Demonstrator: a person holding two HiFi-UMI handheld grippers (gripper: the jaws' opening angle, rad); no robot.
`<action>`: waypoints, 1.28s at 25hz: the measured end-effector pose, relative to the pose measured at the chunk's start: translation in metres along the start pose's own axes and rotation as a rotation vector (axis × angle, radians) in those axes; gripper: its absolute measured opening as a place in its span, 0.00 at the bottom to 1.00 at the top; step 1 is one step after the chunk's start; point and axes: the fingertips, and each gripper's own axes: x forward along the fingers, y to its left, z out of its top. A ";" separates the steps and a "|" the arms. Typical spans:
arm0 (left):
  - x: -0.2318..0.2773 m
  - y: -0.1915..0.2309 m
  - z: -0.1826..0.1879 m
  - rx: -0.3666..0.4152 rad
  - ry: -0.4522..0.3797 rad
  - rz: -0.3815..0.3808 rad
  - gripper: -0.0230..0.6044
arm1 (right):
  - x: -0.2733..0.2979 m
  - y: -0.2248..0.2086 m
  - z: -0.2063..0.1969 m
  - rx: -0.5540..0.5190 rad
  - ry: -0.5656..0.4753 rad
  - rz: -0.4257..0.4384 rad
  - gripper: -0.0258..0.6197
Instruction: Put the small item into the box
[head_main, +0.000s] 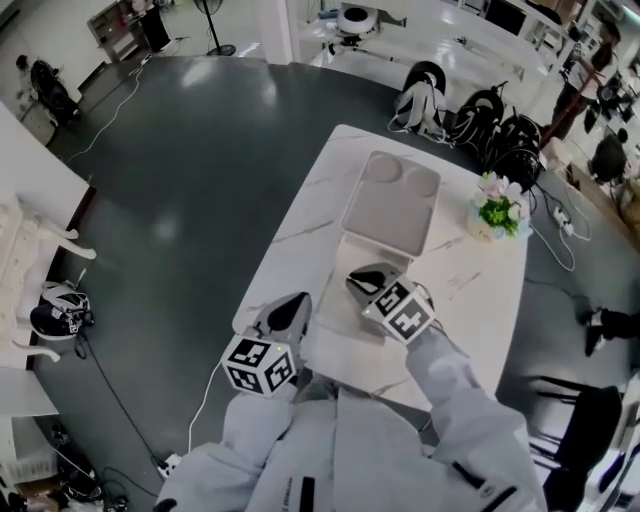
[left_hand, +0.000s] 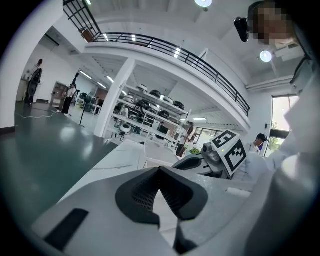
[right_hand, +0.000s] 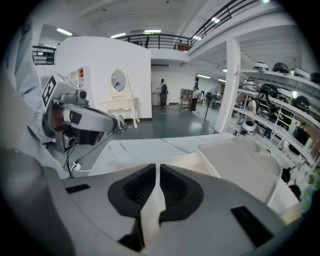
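Note:
A white box (head_main: 390, 205) lies open on the marble table (head_main: 300, 225), its lid laid back toward the far end. My right gripper (head_main: 362, 279) hovers over the box's near part; its marker cube (head_main: 402, 310) faces up. In the right gripper view its jaws stand almost together, with a thin white piece, the small item (right_hand: 151, 210), pinched between the pads, and the box (right_hand: 240, 160) lies just ahead to the right. My left gripper (head_main: 291, 309) hangs at the table's near left edge, shut and empty, its tips (left_hand: 159, 171) touching.
A pot of flowers (head_main: 497, 212) stands at the table's right side. Dark floor surrounds the table, with cables (head_main: 110, 390) at the left and a row of backpacks (head_main: 480, 115) beyond the far end. The person's grey sleeves (head_main: 450, 400) fill the bottom of the head view.

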 end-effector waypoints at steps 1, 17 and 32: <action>0.000 -0.003 0.003 0.012 -0.006 -0.007 0.03 | -0.005 -0.001 0.004 0.025 -0.041 -0.018 0.06; -0.026 -0.028 0.056 0.172 -0.170 -0.043 0.03 | -0.105 -0.016 0.061 0.306 -0.619 -0.149 0.03; -0.063 -0.040 0.114 0.332 -0.314 -0.010 0.03 | -0.188 -0.023 0.086 0.331 -0.822 -0.326 0.03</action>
